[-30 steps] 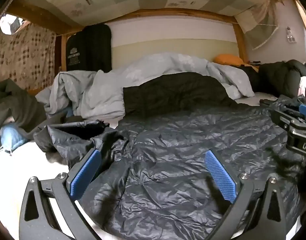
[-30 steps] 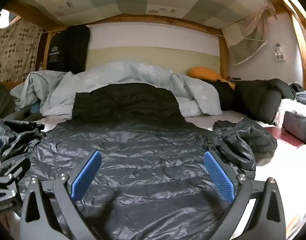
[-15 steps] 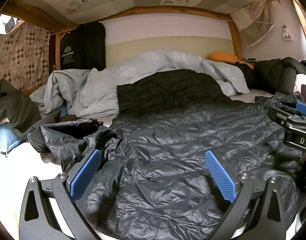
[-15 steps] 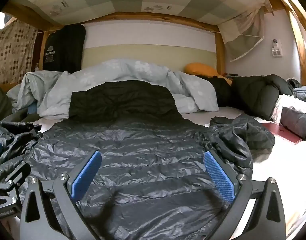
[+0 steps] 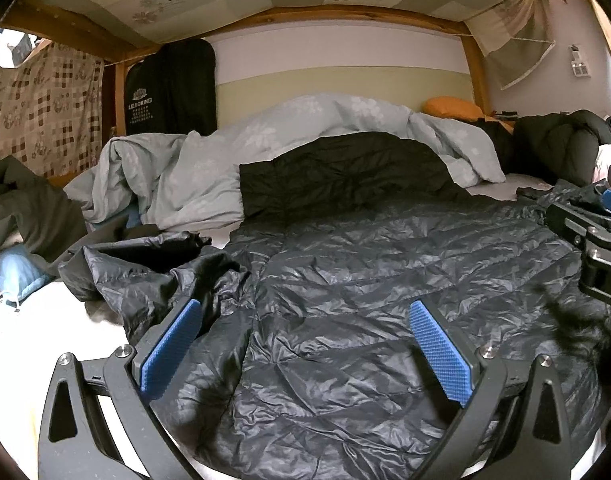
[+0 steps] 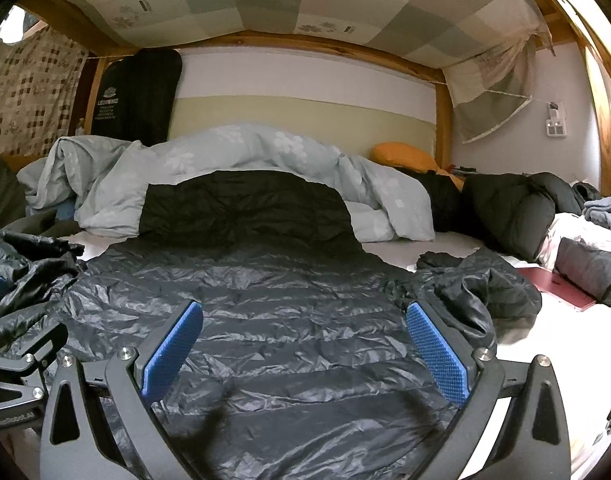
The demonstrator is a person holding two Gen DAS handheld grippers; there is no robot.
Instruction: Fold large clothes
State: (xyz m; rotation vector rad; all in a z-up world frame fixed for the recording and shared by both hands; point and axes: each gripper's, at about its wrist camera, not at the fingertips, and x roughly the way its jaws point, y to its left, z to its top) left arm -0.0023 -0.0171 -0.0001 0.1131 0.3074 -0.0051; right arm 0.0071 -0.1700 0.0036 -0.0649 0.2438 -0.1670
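Both jaws wide, empty. Left gripper (image 5: 305,344) and right gripper (image 6: 305,344) hover over puffer jacket (image 5: 385,280) spread flat on bed (image 6: 545,320), sleeves bunched outboard.

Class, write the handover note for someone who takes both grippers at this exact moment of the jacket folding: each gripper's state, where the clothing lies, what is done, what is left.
Left gripper: open, holding nothing, over the jacket's left half.
Right gripper: open, holding nothing, over the middle of the jacket.
The dark padded jacket lies spread flat on the bed, its far end against the grey duvet.
Left sleeve is bunched out to the left side; right sleeve is bunched out to the right.
Done: the body is laid out flat.
Left: no fold shows yet. Probably bring each sleeve in over the body, then fold the body.
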